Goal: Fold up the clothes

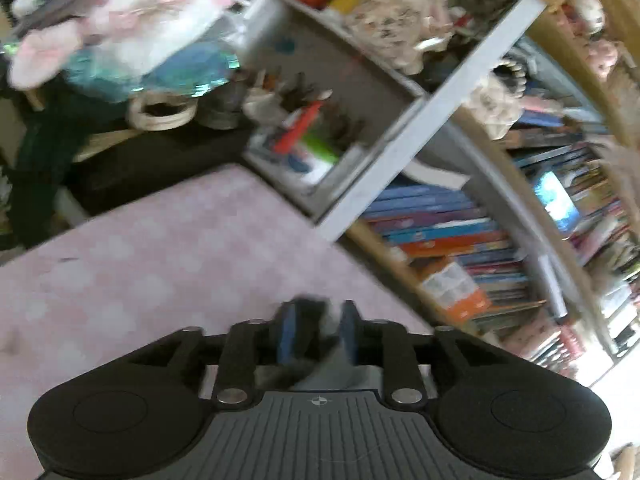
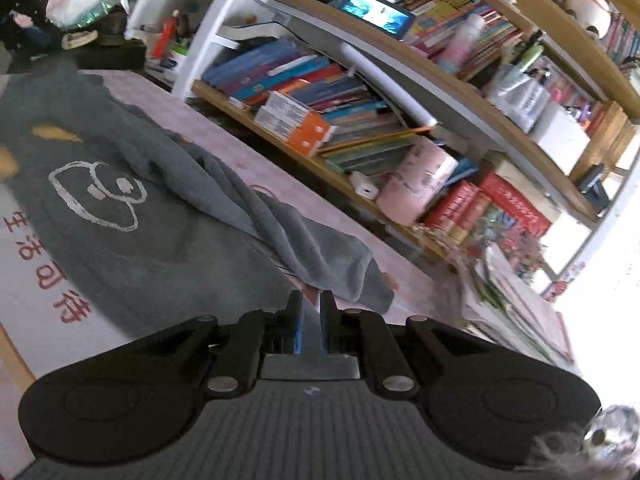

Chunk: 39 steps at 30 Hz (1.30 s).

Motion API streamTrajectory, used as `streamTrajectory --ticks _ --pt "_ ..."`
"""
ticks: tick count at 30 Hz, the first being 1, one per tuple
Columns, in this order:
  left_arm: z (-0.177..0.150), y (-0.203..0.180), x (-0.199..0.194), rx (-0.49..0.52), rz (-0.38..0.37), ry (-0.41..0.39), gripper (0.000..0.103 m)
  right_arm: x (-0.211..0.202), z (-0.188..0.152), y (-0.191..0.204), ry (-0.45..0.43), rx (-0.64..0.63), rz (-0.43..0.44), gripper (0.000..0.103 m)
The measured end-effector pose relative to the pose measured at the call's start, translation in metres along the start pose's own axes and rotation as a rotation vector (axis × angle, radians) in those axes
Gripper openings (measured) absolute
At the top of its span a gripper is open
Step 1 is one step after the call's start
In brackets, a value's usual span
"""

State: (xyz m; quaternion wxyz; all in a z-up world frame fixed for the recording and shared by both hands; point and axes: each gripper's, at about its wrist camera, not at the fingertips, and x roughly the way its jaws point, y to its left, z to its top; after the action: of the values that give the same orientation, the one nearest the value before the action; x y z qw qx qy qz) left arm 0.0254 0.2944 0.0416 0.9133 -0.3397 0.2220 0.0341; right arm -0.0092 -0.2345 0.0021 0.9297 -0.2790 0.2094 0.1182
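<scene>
Left wrist view, nearest first: left gripper (image 1: 318,330), black tongs with blue pads, stands at a narrow gap with a bunch of grey cloth (image 1: 320,364) between the pads. It looks pinched, but blur hides whether the pads press fully. Likely an edge of the garment, held so that side can be carried over for a fold.

Right wrist view: right gripper (image 2: 311,320) has its tongs almost closed, only a thin slit between the blue pads. A thin grey edge seems caught there, hard to confirm. A hold on the near hem would keep the cloth taut while the other side is moved.

Task item: grey fleece sweatshirt with white doodle face print and red characters (image 2: 132,200), lying spread on the pink-and-white chequered bed cover (image 2: 280,184), left of and ahead of the right tongs. One part, probably a sleeve, lies rumpled in a ridge along its right side, ending just ahead of the fingertips. It lies mostly flat, print up, so folding is at an early stage, I judge.

Farther: wooden bookshelf crammed with colourful books (image 2: 360,92) beside the bed, a pink patterned roll (image 2: 416,180) on its lower board. Far back in the left view, a pile of pink and white plush toys (image 1: 132,20).
</scene>
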Motion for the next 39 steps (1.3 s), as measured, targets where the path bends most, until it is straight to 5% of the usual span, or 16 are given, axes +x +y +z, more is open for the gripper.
streamTrajectory --ticks 2,15,18,26,31,34,36,39 --pt "-0.008 0.003 -0.007 0.036 0.007 0.024 0.057 0.005 0.000 0.004 0.006 0.004 0.032 0.008" --pt "-0.049 0.004 -0.001 0.163 0.134 0.186 0.067 0.030 -0.022 0.000 0.073 0.125 0.096 0.013" --pt "-0.053 0.005 0.007 0.177 0.157 0.193 0.067 0.031 -0.030 -0.009 0.094 0.227 0.121 0.028" --pt "-0.055 0.023 0.010 0.043 0.118 0.158 0.066 0.024 -0.067 -0.066 0.185 0.724 0.152 0.031" --pt "-0.055 0.031 0.011 -0.035 0.075 0.141 0.063 0.010 -0.097 -0.103 0.229 1.036 0.135 0.042" --pt "-0.057 0.037 0.017 -0.099 0.043 0.147 0.047 0.013 -0.109 -0.113 0.238 1.163 0.140 0.048" --pt "-0.059 0.043 0.021 -0.150 0.041 0.145 0.022 0.019 -0.116 -0.117 0.247 1.256 0.150 0.054" --pt "-0.060 0.061 0.026 -0.284 0.005 0.124 0.014 0.035 -0.123 -0.122 0.247 1.385 0.180 0.053"
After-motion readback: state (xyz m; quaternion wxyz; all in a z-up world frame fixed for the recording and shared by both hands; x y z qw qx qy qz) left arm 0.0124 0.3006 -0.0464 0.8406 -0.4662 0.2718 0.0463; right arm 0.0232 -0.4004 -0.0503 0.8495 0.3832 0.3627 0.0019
